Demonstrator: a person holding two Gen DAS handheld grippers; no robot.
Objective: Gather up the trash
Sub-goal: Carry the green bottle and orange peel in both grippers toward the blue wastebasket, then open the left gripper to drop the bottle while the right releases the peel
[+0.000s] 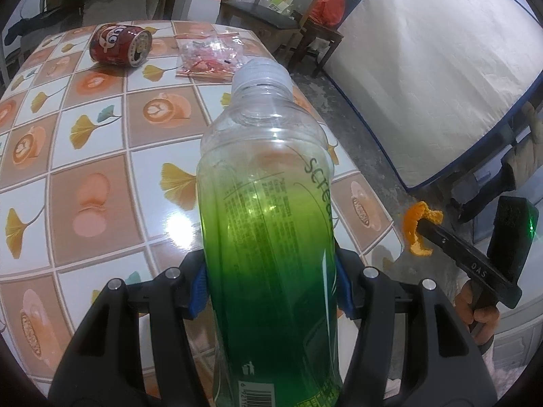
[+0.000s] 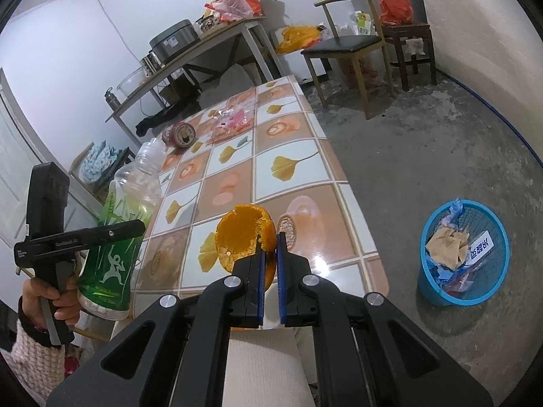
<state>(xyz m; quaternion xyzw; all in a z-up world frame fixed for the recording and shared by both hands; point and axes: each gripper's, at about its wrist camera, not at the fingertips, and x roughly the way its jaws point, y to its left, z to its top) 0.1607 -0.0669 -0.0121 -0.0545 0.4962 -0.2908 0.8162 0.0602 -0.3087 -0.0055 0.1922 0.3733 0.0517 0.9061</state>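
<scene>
My left gripper (image 1: 271, 288) is shut on a clear plastic bottle (image 1: 268, 220) with a green label and a white cap, held tilted over the tiled table (image 1: 101, 169). The right wrist view shows that bottle (image 2: 129, 210) at the left, in a hand. My right gripper (image 2: 270, 247) is shut on the edge of a curled orange peel (image 2: 244, 234) above the table's near end. The same peel (image 1: 415, 230) shows off the table's right edge. A red can (image 1: 120, 44) lies on its side at the far end, beside a crumpled clear wrapper (image 1: 208, 56).
A blue mesh waste basket (image 2: 437, 291) with paper and wrappers in it stands on the concrete floor right of the table. A wooden chair (image 2: 342, 45) and a stool (image 2: 407, 30) with a red bag stand beyond. A mattress (image 1: 424, 68) leans at the right.
</scene>
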